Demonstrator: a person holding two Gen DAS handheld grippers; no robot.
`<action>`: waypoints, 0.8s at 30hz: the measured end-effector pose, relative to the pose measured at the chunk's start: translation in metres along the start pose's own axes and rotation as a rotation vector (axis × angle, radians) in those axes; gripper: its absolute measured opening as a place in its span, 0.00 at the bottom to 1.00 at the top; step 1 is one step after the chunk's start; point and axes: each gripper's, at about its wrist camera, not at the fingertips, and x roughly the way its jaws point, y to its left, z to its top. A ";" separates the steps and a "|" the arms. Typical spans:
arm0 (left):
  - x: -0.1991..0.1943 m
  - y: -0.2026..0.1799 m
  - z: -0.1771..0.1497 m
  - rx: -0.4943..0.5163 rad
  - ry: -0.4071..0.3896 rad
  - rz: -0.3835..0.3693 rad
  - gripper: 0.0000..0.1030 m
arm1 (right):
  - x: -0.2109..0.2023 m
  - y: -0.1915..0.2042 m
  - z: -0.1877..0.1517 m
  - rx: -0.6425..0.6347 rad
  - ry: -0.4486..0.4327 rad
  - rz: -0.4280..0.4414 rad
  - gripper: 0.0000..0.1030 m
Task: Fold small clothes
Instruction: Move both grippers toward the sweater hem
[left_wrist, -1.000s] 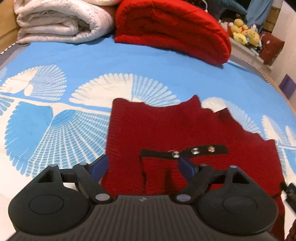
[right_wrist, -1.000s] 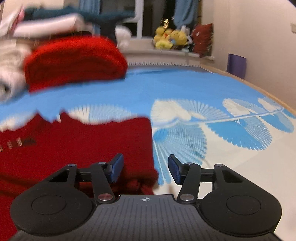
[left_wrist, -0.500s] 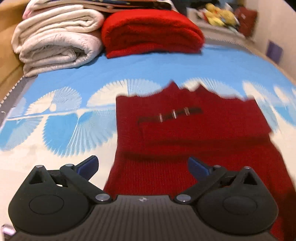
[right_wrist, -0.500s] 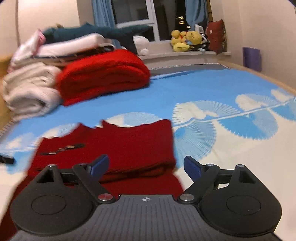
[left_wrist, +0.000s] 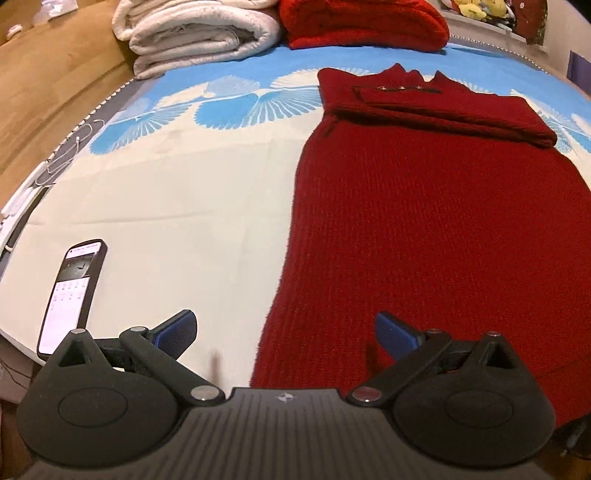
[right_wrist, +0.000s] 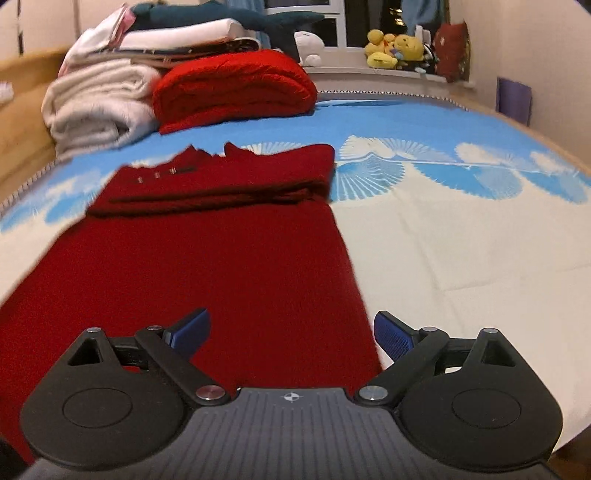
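Note:
A dark red knit garment (left_wrist: 436, 206) lies flat on the bed, its sleeves folded across the upper part by the collar, where a dark buttoned strap (left_wrist: 397, 89) shows. It also shows in the right wrist view (right_wrist: 207, 266). My left gripper (left_wrist: 286, 330) is open and empty over the garment's near left corner. My right gripper (right_wrist: 291, 328) is open and empty over the garment's near right corner. The hem itself is hidden under both gripper bodies.
A phone (left_wrist: 72, 291) with a lit screen lies at the near left bed edge. Folded white blankets (left_wrist: 199, 33) and a folded red blanket (right_wrist: 236, 92) are stacked at the far end. Stuffed toys (right_wrist: 395, 50) sit on the windowsill. The bedsheet (right_wrist: 461, 236) is blue and cream.
Both grippers have opened wider and pulled back from the folded sleeves at the collar end to the near hem end. The garment lies still.

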 end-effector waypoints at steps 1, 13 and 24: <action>0.001 0.001 -0.002 0.000 -0.009 0.012 1.00 | -0.001 -0.002 -0.003 0.003 0.011 0.006 0.93; 0.023 0.015 -0.004 -0.066 0.055 0.028 1.00 | -0.006 -0.012 -0.037 -0.022 0.071 -0.059 0.93; 0.035 0.023 0.001 -0.121 0.089 -0.003 1.00 | 0.011 -0.019 -0.038 0.011 0.117 -0.084 0.93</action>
